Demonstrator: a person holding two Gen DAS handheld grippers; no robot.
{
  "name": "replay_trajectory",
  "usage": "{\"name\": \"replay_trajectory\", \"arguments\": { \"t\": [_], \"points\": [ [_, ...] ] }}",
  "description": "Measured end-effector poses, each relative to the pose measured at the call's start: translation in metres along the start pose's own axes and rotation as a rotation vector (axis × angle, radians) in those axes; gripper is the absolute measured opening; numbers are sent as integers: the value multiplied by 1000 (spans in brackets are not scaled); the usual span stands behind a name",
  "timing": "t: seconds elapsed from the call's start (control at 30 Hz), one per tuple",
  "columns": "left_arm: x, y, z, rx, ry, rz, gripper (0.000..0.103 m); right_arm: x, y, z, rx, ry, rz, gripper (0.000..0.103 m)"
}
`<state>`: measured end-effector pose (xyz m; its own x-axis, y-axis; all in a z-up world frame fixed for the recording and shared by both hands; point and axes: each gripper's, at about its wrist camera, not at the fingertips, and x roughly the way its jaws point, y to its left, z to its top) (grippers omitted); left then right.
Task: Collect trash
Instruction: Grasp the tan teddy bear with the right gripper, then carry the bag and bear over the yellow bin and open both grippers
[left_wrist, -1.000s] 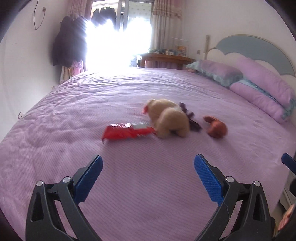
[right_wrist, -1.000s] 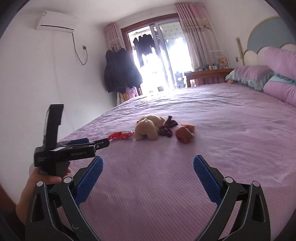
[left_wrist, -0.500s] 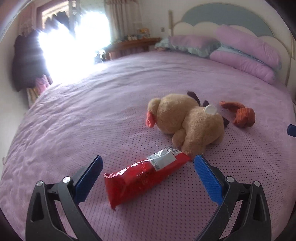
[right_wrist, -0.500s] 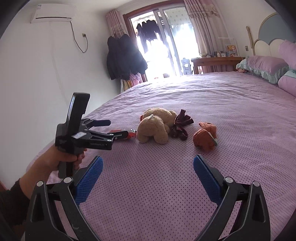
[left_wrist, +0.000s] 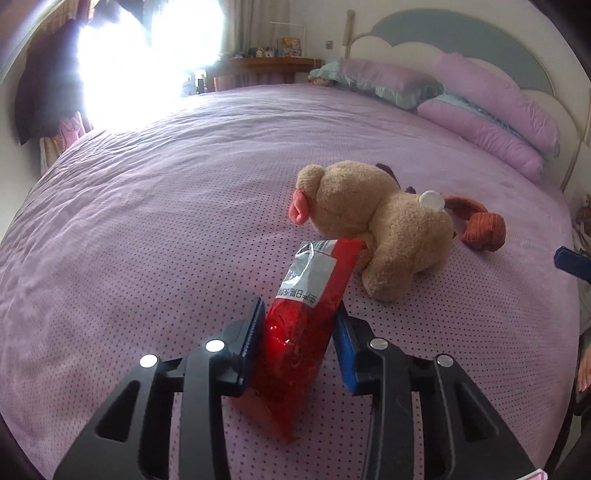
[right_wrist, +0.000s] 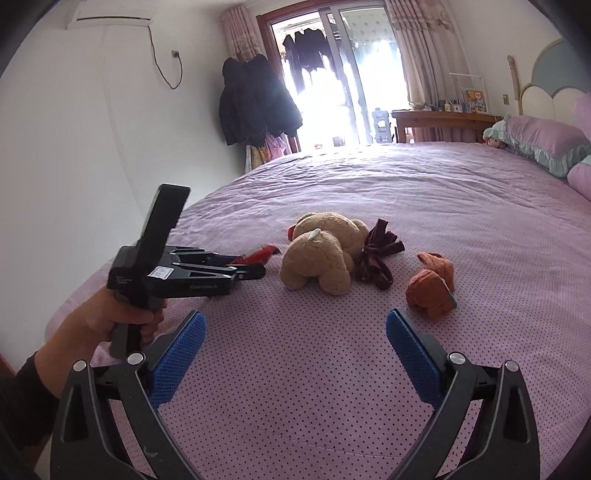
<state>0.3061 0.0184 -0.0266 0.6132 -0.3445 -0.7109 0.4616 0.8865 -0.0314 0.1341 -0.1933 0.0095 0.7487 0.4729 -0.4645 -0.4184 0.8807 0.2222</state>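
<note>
A red snack packet (left_wrist: 303, 325) with a silver label lies on the purple bedspread (left_wrist: 147, 221), its far end against a tan teddy bear (left_wrist: 380, 225). My left gripper (left_wrist: 299, 310) is closing on the packet's middle, with both blue pads against its sides. In the right wrist view a hand holds the left gripper (right_wrist: 255, 271) low over the bed, and the red packet (right_wrist: 262, 254) shows at its tip. My right gripper (right_wrist: 295, 325) stands open above bare bedspread, nearer than the toys and holding nothing.
The teddy bear (right_wrist: 321, 254) lies beside a dark maroon cloth (right_wrist: 376, 258) and an orange plush toy (right_wrist: 432, 284). Purple pillows (left_wrist: 491, 110) line the headboard. A wooden desk (right_wrist: 439, 122) and hanging coats (right_wrist: 255, 107) stand by the bright window.
The left gripper moved up to the red packet and its wide jaws came together on it. The right gripper drifted closer to the toys and stayed open.
</note>
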Motion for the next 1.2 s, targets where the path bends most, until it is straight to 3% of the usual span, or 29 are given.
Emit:
{"name": "replay_trajectory", "arguments": {
  "t": [0.2, 0.5, 0.7, 0.8, 0.87, 1.0, 1.2],
  "points": [
    [-30, 0, -12, -71, -64, -50, 36, 12, 7, 10, -13, 6, 2, 95],
    [-78, 16, -32, -260, -198, -21, 36, 73, 9, 33, 6, 73, -44, 95],
    [-72, 23, -34, -327, -183, -44, 37, 125, 3, 48, 9, 154, -186, 93],
    [-69, 20, -36, -319, -176, -43, 37, 149, 0, 54, -4, 196, -228, 81],
    [-67, 16, -36, -308, -169, -46, 37, 161, 2, 52, -26, 237, -262, 64],
    [-66, 11, -38, -307, -162, -54, 37, 158, 9, 49, -74, 220, -272, 59],
    [-77, -4, -45, -290, -175, -83, 37, 118, 21, 35, -108, 181, -218, 58]
  ]
}}
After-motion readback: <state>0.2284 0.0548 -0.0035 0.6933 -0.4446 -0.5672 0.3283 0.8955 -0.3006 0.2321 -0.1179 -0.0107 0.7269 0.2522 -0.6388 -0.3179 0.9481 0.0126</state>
